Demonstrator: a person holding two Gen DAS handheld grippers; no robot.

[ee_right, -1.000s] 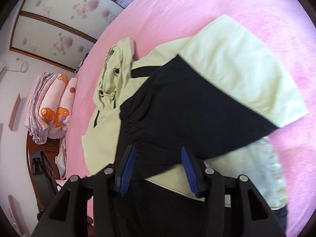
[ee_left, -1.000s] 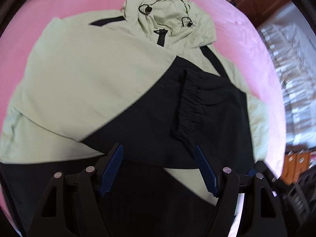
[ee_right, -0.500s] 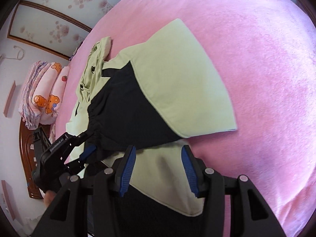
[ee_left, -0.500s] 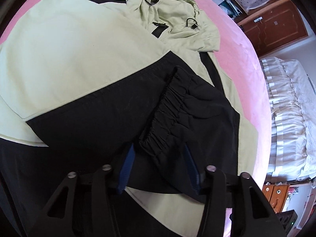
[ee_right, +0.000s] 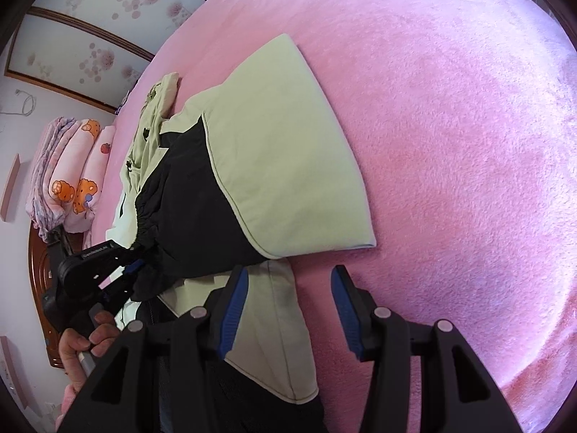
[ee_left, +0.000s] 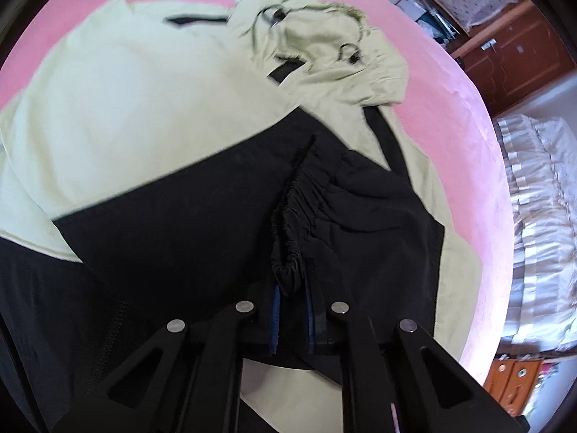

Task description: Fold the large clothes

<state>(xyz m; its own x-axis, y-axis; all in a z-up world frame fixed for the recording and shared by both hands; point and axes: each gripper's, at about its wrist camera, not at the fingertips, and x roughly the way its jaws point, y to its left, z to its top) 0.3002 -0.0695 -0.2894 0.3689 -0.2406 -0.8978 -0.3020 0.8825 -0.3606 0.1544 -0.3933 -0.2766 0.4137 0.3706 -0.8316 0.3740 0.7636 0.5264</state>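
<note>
Two grippers worked one garment on the pink bed (ee_right: 450, 144): my left gripper (ee_left: 291, 310) had its blue pads drawn narrow around the gathered elastic cuff (ee_left: 288, 238) of the black sleeve (ee_left: 360, 216), low in the centre of the left wrist view, while my right gripper (ee_right: 288, 299) stood wide apart with nothing between its fingers, at the bottom of its own frame over the jacket's pale hem and bare blanket. The green-and-black hooded jacket (ee_left: 126, 108) lay spread across the bed, its hood (ee_left: 324, 36) toward the upper right of the left view, and the other sleeve (ee_right: 281, 151) was folded across the body in the middle of the right view. I judged the risks to sit mostly in that small bite of cuff: the fabric looked slick and bunched, and a pinch on the elastic alone could slip free mid-carry and drop the sleeve crooked. Pulling it too far could have dragged the body beneath it, or disturbed the sleeve lying folded alongside. With my right gripper holding nothing down, little would have stopped the whole jacket sliding on the plush blanket. The blurred hood left its drawcords hard to place.
</note>
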